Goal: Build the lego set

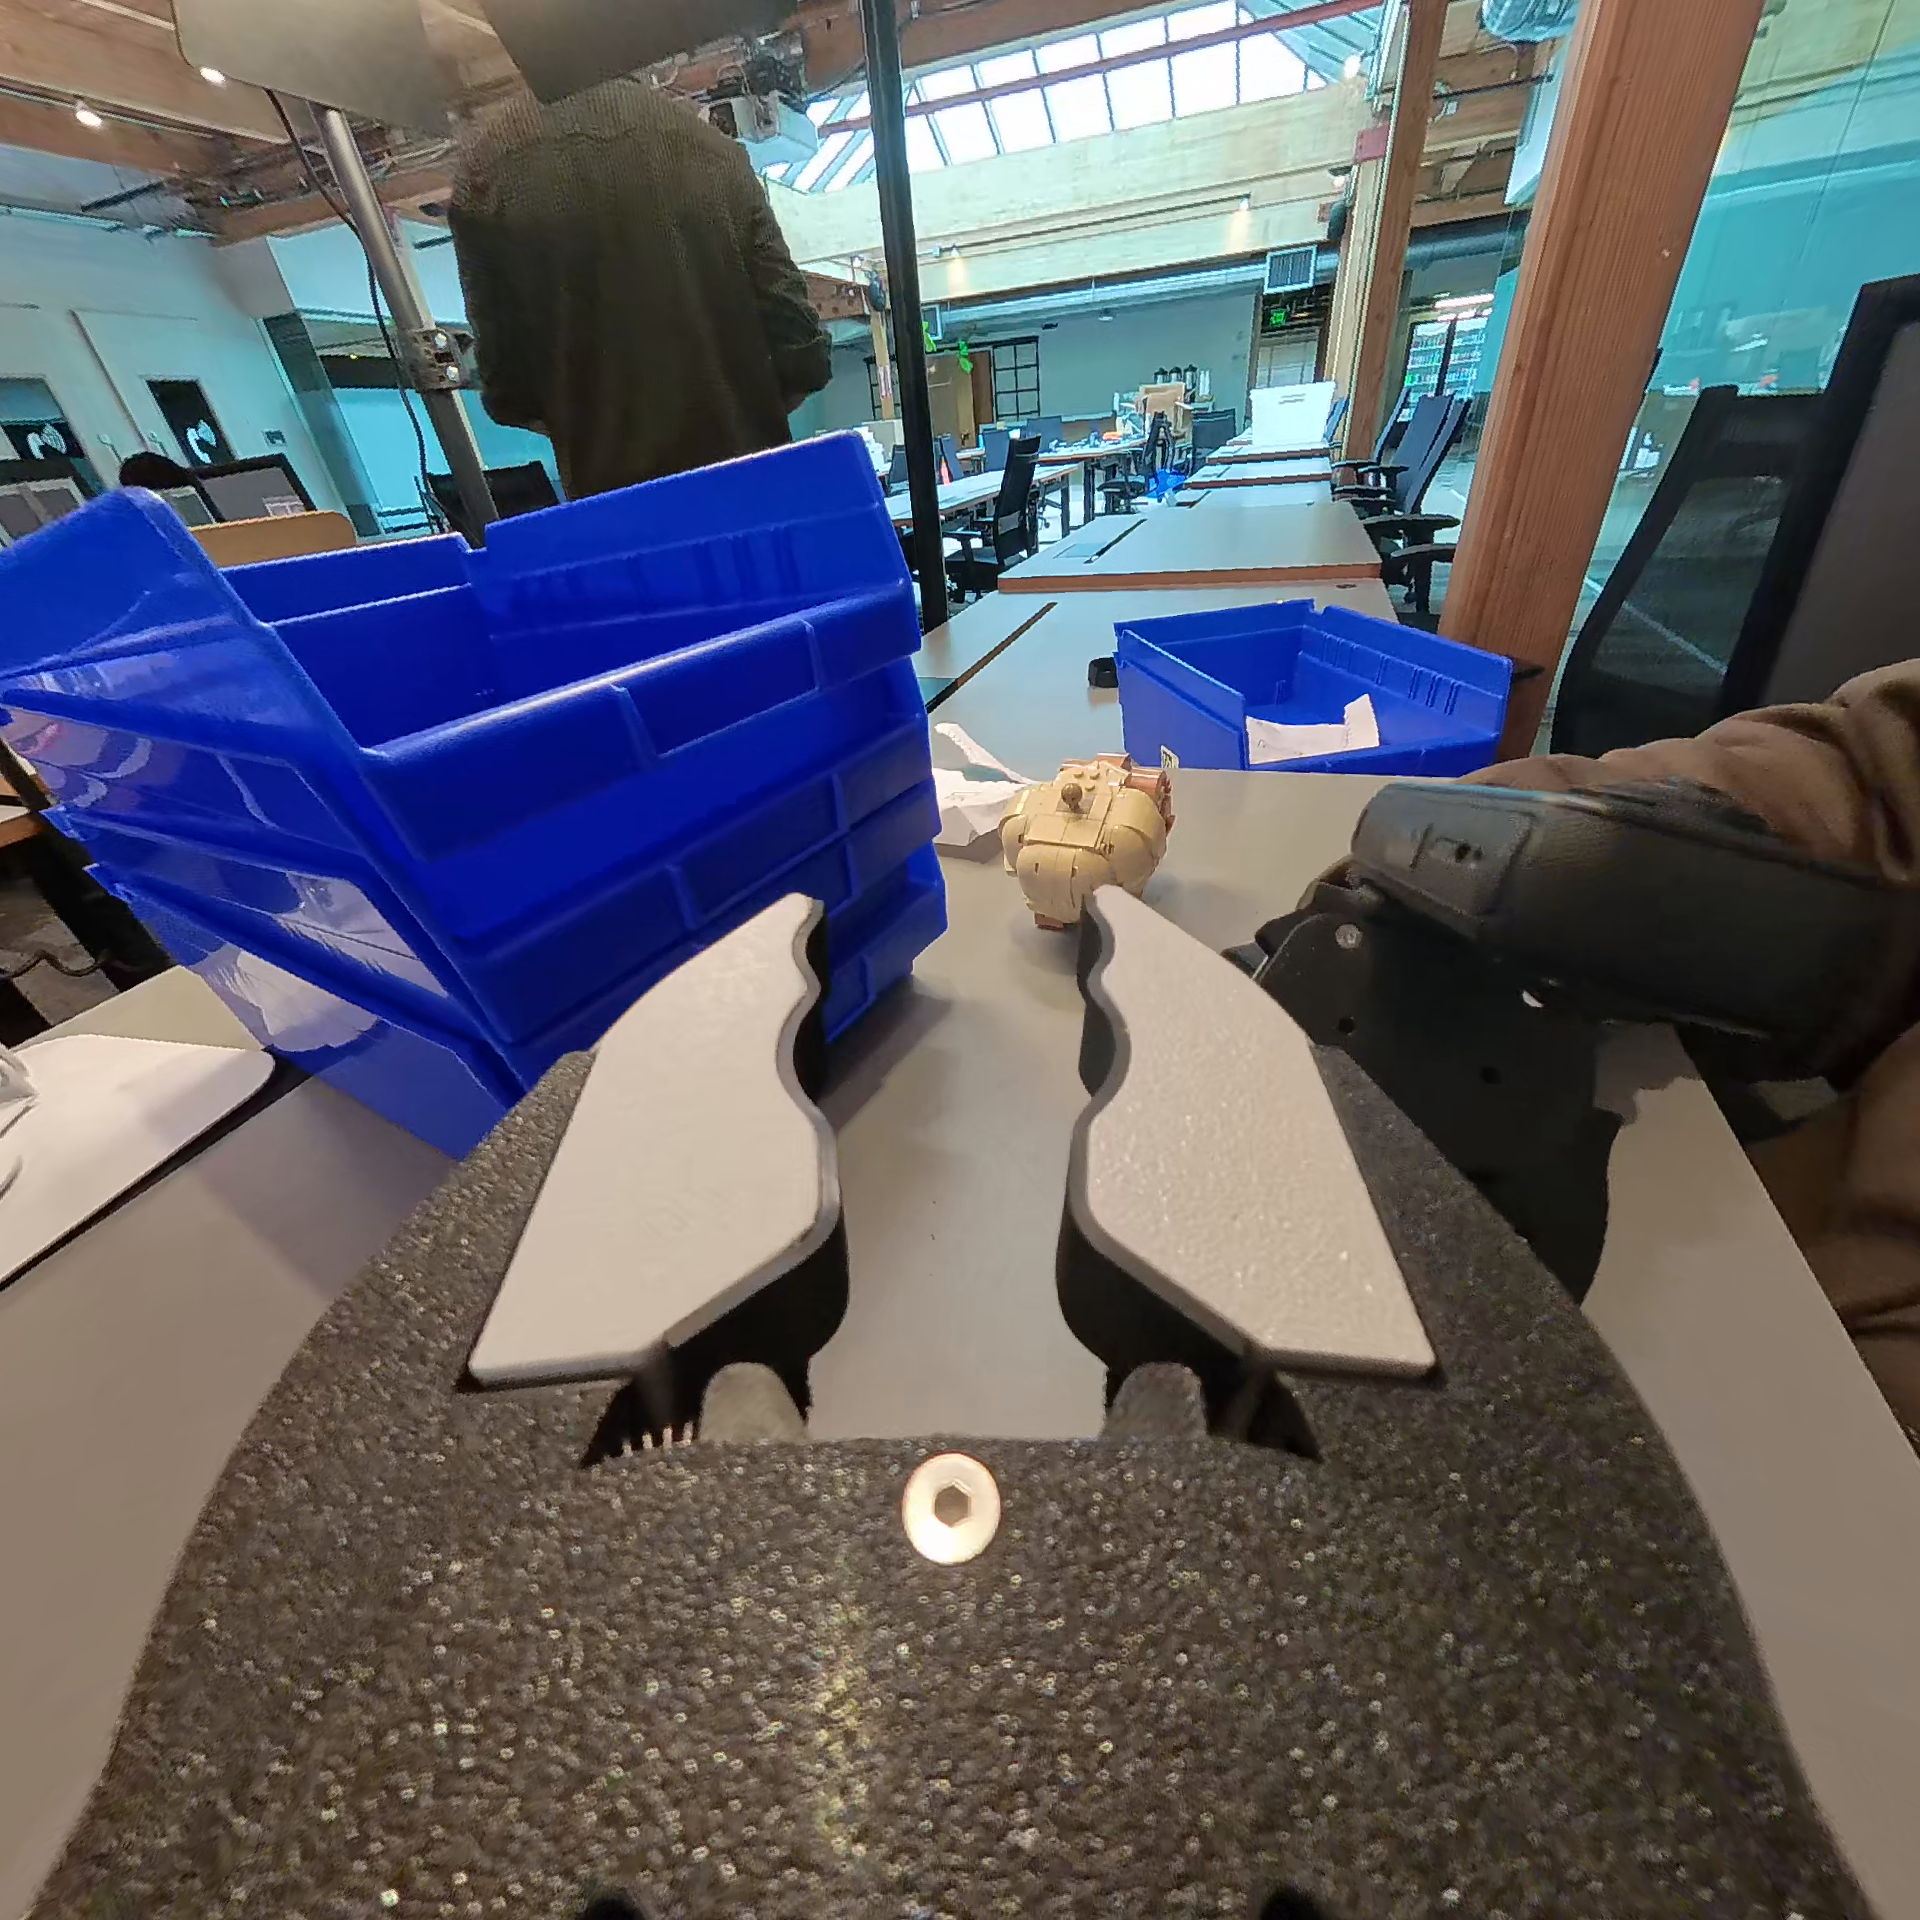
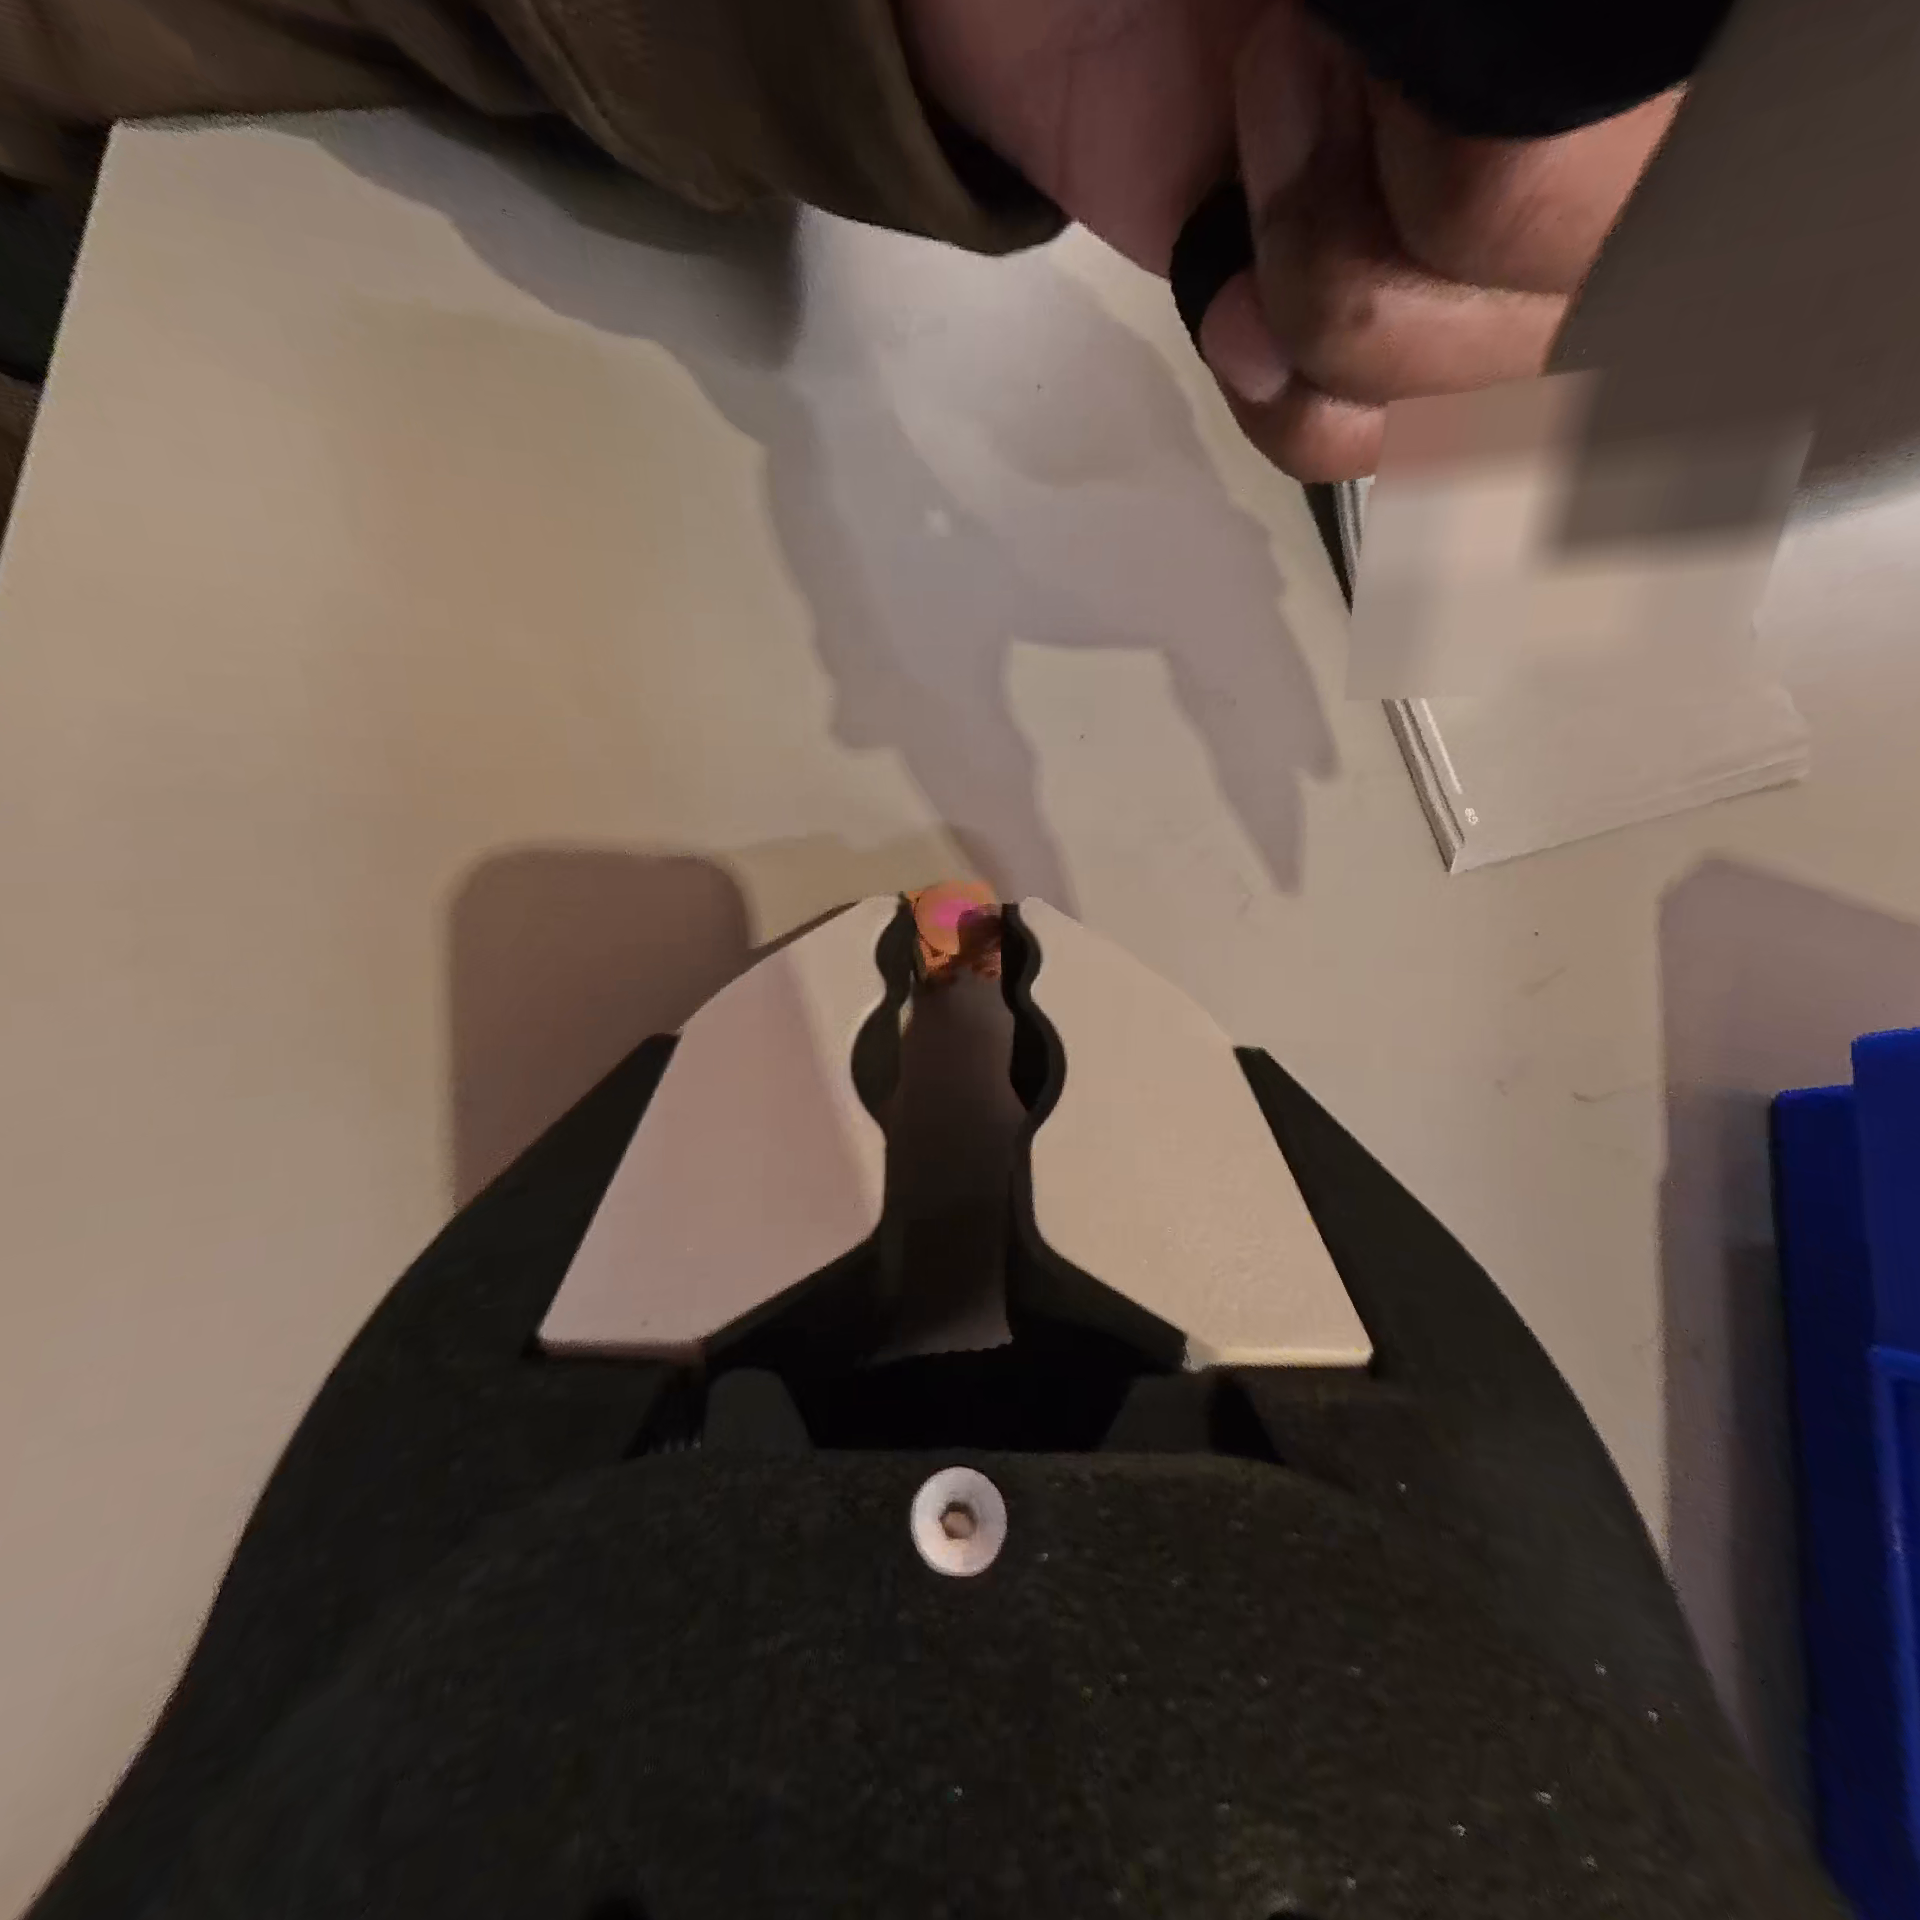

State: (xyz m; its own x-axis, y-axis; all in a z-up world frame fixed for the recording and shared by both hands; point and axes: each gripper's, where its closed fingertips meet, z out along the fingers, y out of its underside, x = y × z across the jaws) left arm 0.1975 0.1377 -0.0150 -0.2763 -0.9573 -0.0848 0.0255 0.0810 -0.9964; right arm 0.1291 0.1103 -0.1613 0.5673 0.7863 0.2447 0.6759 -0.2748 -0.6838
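Observation:
A tan lego model (image 1: 1081,831) with brown parts stands on the grey table (image 1: 966,1039), just beyond my left gripper (image 1: 951,914). The left gripper is open and empty, and its right fingertip (image 1: 1107,914) overlaps the model's lower edge in the view. My right gripper (image 2: 956,920) points down at the table and is shut on a small orange and pink lego piece (image 2: 945,925) at its tips. The right gripper's black body (image 1: 1558,914) also shows at the right of the left wrist view, held by a brown sleeve.
A stack of blue bins (image 1: 499,779) stands left of the model. Another blue bin (image 1: 1320,686) with paper sits behind it. Crumpled paper (image 1: 971,800) lies by the model. A booklet (image 2: 1579,748) and a hand (image 2: 1299,208) show in the right wrist view, with a blue bin edge (image 2: 1849,1351). The grippers' ends are close to 15 centimeters from one another.

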